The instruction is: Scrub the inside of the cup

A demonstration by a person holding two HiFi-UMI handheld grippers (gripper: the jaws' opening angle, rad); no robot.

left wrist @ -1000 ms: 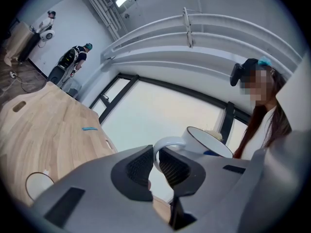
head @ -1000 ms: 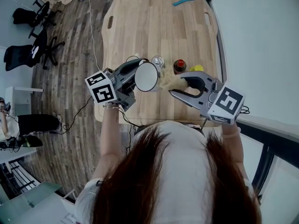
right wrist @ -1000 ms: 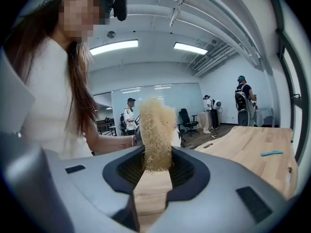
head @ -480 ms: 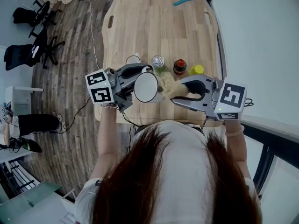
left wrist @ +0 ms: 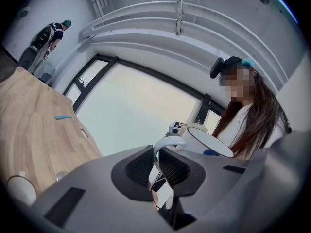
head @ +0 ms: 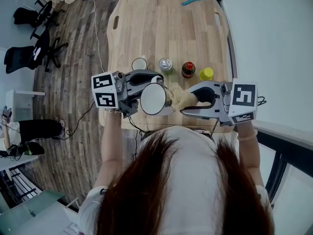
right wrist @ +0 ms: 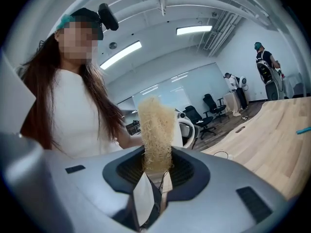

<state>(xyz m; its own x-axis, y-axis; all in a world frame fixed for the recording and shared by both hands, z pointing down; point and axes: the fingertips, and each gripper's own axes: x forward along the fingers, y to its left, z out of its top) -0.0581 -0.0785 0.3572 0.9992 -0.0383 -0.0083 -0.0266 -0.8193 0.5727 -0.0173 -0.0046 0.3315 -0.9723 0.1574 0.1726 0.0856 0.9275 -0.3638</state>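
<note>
Straw-coloured loofah [right wrist: 155, 130] is pinched tight in the right claw [right wrist: 156, 169], its tip at the mouth of the white cup [head: 154, 98]. The left claw [left wrist: 156, 165] is clamped on the handle [left wrist: 167, 143], holding the cup sideways between both claws, evidently so the scrubber can reach inside.

Head view: the cup [head: 154, 99] shows only its base and outer wall; its inside faces away. The loofah scrubber [head: 182, 97] meets the cup's mouth, its tip concealed. Hair [head: 181, 190] covers the near edge of the table [head: 161, 28]. Right gripper view: the scrubber screens most of the cup. The far blue object [head: 191, 2] is too small to identify.
</note>
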